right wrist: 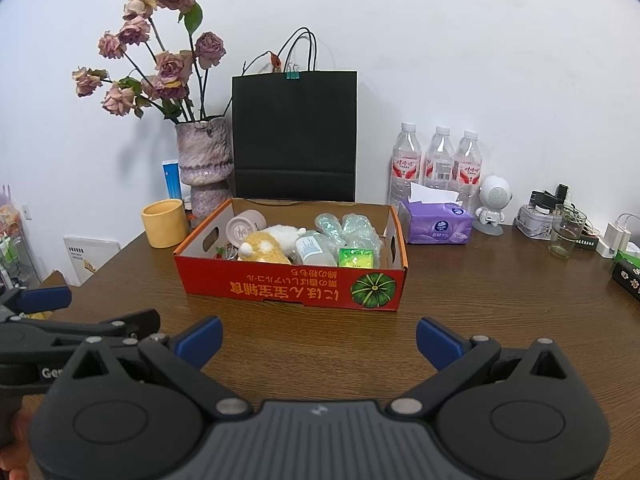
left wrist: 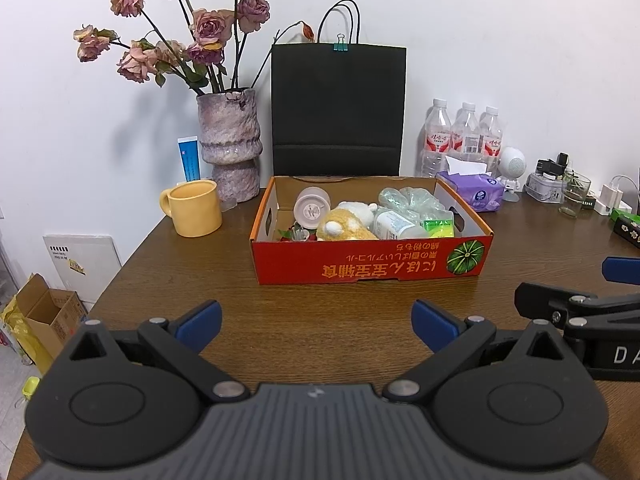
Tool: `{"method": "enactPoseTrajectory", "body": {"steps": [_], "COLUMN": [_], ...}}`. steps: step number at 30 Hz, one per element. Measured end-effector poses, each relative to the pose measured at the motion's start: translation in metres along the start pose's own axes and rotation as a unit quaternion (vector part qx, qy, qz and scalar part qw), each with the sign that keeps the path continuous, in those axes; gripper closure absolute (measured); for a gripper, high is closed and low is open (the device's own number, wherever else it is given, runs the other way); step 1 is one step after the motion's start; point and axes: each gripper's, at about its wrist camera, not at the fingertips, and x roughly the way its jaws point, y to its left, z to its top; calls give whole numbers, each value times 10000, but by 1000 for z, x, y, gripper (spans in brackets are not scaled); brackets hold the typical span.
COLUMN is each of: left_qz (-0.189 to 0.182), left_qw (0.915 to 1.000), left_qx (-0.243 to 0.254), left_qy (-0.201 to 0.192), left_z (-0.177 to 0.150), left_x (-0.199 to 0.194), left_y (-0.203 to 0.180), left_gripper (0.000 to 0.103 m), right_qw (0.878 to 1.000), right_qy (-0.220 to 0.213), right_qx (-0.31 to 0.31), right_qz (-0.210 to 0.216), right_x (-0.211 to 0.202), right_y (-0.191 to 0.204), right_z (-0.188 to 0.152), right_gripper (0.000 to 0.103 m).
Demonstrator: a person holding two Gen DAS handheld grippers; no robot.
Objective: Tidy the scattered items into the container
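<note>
Hovering low over the near table (left wrist: 320, 304), left gripper (left wrist: 316, 326) and right gripper (right wrist: 318, 340) both spread wide, empty; farther off, straight ahead, red cardboard box (left wrist: 360, 264) holding plush toy (left wrist: 346, 224), bottle (left wrist: 394, 224), green packet (left wrist: 439, 229).

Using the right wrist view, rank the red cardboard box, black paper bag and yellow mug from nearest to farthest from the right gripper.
1. Red cardboard box, straight ahead of the right gripper.
2. Yellow mug, left of the box.
3. Black paper bag, behind the box by the wall.

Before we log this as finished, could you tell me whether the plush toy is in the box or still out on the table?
In. The plush toy lies inside the cardboard box, among the bottles.
</note>
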Motion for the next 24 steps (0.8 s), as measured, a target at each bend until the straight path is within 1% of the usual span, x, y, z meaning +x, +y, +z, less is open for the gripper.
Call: {"method": "enactPoseTrajectory", "body": {"steps": [14,20,24], "left_qz": [17,-65,-52], "left_qw": [10000,9999,9999], "left_qx": [-12,-96,-95], "left_qy": [-3,-5,10], "left_z": [-2,-2,-3], "left_x": [0,1,2], "left_y": [-1,1,1], "left_gripper": [0,0,0], "right_qw": [10000,10000,10000], "right_qy": [15,9,23], "right_qx": [-15,-14,-19], "right_qz": [11,16,16], "right_x": [2,2,2], "right_y": [0,1,1], "right_z": [0,-1,-1], "right_gripper": [0,0,0]}}
